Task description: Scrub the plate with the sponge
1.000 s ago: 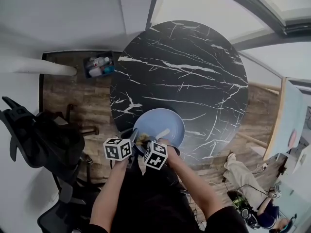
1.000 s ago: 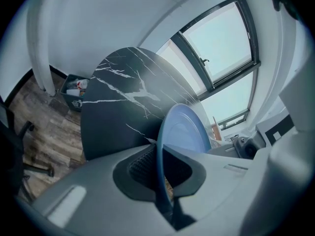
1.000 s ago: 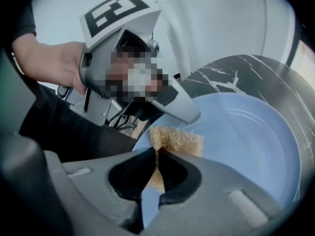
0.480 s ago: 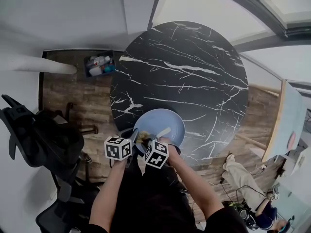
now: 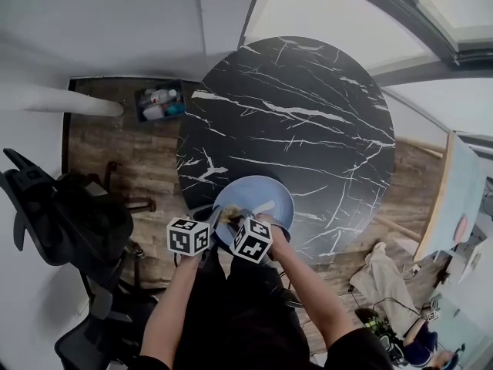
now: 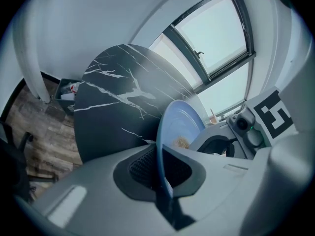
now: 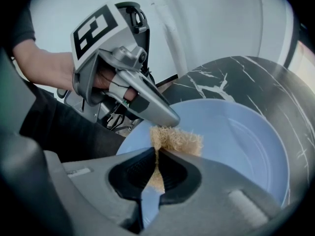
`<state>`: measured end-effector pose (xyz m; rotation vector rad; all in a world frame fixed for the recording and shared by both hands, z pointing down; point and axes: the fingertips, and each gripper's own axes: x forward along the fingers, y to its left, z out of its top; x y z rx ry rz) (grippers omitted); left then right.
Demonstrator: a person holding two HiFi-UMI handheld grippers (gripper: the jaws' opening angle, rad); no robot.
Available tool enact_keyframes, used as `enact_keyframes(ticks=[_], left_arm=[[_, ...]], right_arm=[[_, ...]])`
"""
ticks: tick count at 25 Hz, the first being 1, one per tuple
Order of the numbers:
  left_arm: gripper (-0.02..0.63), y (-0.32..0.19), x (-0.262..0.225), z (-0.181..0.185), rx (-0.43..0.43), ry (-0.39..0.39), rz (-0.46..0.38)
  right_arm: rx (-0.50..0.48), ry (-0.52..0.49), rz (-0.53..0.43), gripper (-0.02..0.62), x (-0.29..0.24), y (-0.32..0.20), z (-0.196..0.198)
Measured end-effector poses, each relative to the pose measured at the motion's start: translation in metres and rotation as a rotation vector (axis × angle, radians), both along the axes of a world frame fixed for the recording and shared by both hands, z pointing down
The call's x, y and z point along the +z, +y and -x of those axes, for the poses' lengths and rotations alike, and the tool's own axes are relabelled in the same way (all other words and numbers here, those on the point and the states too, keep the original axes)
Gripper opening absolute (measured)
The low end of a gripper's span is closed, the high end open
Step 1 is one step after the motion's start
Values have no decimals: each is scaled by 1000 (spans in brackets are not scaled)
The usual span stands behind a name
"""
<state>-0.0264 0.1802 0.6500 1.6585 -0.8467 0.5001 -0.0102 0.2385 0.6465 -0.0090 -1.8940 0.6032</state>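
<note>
The left gripper (image 6: pixel 160 170) has its jaws almost closed on the near-left rim of the plate (image 6: pixel 183 122), pinching it edge-on. The plate sits at the near edge of the table (image 5: pixel 308 129), just in front of the person. As I read it, this grip is the anchor. It should clamp firmly enough that the plate neither spins nor slides off the near edge.

To the right, the sponge (image 7: pixel 179 140), a tan fibrous pad, rests on the plate's near-left part, just beside the left jaws. It is pinched narrowly in the right gripper (image 7: pixel 156 156). For a good scrub, this gripper should press the sponge flat and sweep toward the far right, where most of the plate's surface lies, steering clear of the left jaws. Too light a pinch may let the sponge pull free.
</note>
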Motion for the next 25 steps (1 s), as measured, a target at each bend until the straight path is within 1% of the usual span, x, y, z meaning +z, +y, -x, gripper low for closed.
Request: enact_keyframes(ticks=[6,15,21,25], left_arm=[[15,-1,0,0,5,1,-4],[15,-3,0,-1,15,11,-3],[16,-3,0,-1,15,14,-2],[17,-3,0,-1,14,12,-2]], right_arm=[[-3,2,9,21,0,-7,-3],[20,8,8,21,0,-20,-8],[80,15,-25,21,0,-46,-17],[140,26,-35,21,-1,-61,-22]])
